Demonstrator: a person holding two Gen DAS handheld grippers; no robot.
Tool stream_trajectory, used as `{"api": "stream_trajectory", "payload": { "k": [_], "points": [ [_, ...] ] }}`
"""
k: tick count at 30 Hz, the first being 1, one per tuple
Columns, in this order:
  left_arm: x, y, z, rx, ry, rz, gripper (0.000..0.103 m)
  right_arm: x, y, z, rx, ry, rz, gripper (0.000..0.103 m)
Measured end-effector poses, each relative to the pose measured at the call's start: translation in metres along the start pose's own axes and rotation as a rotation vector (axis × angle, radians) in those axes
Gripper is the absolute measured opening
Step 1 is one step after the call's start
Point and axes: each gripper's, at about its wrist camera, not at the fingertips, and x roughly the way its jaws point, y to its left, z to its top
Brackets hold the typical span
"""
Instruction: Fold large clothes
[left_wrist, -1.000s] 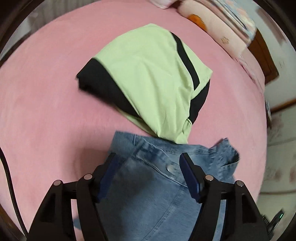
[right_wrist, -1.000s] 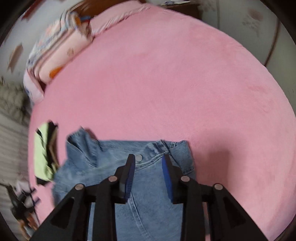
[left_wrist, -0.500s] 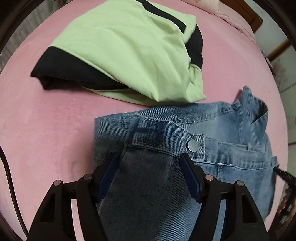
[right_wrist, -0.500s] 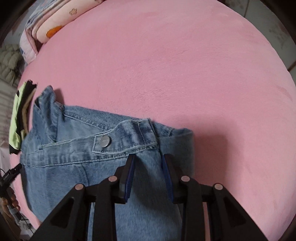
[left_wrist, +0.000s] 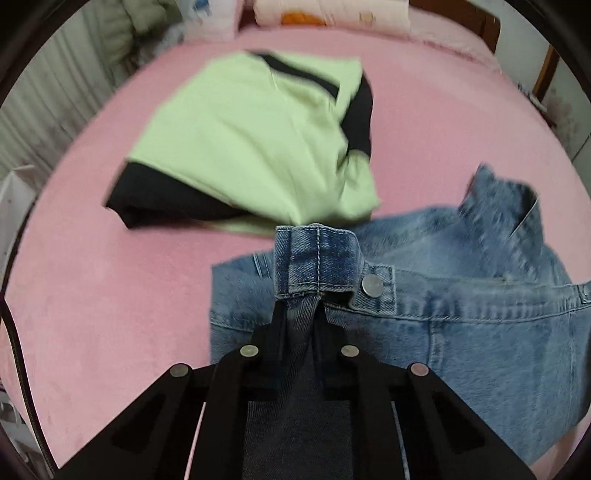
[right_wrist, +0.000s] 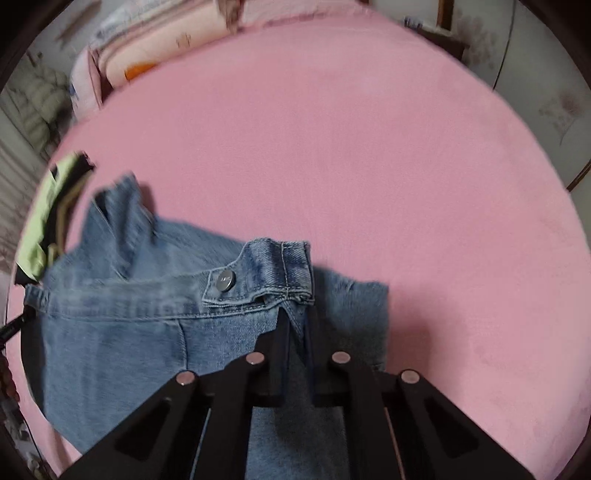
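Both grippers, left gripper (left_wrist: 301, 314) and right gripper (right_wrist: 297, 321), have just closed on the jeans (left_wrist: 461, 332) waistband at centre frame, so lifting can begin.

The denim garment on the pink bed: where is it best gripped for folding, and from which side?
At the waistband, one claw at each end, coming from above. It is a thick, stitched edge that bunches into a ridge. The left claw and right claw have just been closing and now pinch the denim garment just below it.
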Motion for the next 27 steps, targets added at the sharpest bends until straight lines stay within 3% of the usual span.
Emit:
{"api": "stream_trajectory", "payload": {
  "k": [6, 8, 12, 15, 18, 19, 20, 21, 24, 27],
  "points": [
    [-0.034, -0.005, 0.019, -0.069, -0.145, 0.0, 0.009, -0.039, 0.002, 0.015, 0.031, -0.143, 0.025, 0.006],
    [-0.021, -0.01, 0.026, -0.071, -0.132, 0.031, 0.009, -0.034, 0.0, 0.022, 0.03, -0.162, 0.005, 0.006],
    [0.035, -0.02, 0.023, -0.039, -0.037, 0.137, 0.012, 0.01, 0.001, 0.027, 0.028, -0.101, -0.044, 0.006],
    [0.064, -0.031, 0.02, -0.003, 0.022, 0.221, 0.02, 0.051, 0.006, 0.022, -0.008, -0.022, -0.118, 0.007],
    [0.069, -0.038, 0.017, 0.034, 0.043, 0.282, 0.031, 0.055, 0.001, 0.018, 0.027, 0.0, -0.138, 0.012],
    [0.066, -0.04, 0.019, 0.051, 0.059, 0.295, 0.04, 0.051, 0.001, 0.02, 0.047, 0.004, -0.142, 0.013],
    [0.062, -0.039, 0.021, 0.058, 0.085, 0.291, 0.059, 0.046, 0.001, 0.021, 0.055, 0.007, -0.148, 0.015],
    [0.058, -0.038, 0.022, 0.058, 0.105, 0.282, 0.068, 0.038, 0.001, 0.022, 0.054, 0.01, -0.176, 0.016],
    [0.014, -0.025, 0.022, 0.017, 0.056, 0.216, 0.071, 0.011, 0.004, 0.022, 0.039, -0.023, -0.241, 0.016],
    [-0.035, -0.009, 0.016, -0.045, 0.0, 0.151, 0.078, -0.036, 0.013, 0.013, 0.054, -0.098, -0.144, 0.016]
  ]
}}
